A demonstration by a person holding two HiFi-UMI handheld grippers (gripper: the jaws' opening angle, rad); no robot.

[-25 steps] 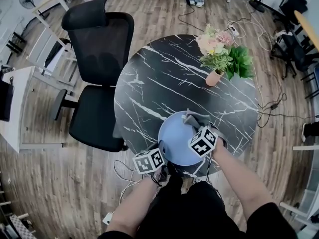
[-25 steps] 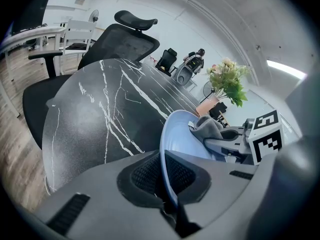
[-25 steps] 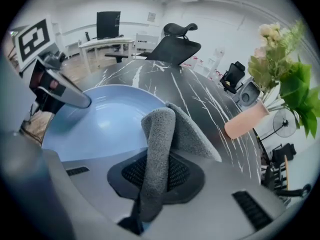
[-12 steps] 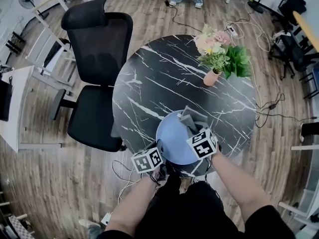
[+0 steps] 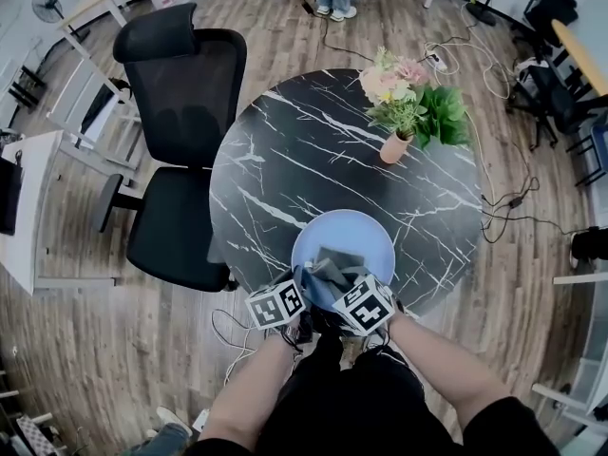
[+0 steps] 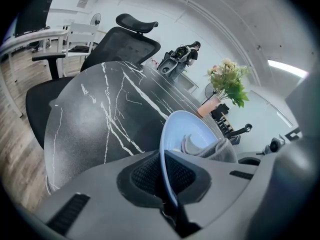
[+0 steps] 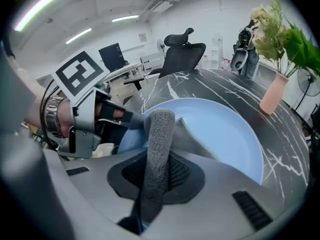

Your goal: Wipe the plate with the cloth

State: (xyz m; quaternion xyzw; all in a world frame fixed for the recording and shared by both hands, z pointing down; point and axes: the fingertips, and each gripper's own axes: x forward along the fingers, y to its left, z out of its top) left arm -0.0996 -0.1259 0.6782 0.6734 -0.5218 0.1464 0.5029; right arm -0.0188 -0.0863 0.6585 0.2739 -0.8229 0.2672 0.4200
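Left gripper [image 6: 166,176] closed on the plate's [image 6: 187,125] near rim. Right gripper [image 7: 157,170] closed on a fold of cloth [image 7: 161,131], which lies on the plate just ahead of its fingers. Risk: a wiping stroke could strike the nearby left fingers or work the rim loose.

This is an office. A black mesh swivel chair [image 5: 180,141] stands beside a round marble-topped table [image 5: 313,150], and a white desk [image 5: 36,193] sits off to one side. There is a monitor [image 7: 111,56], and cables [image 5: 516,202] trail across the wood-plank floor [image 5: 114,350] (strip lights [image 7: 125,19] overhead, a standing fan [image 5: 46,8] too).
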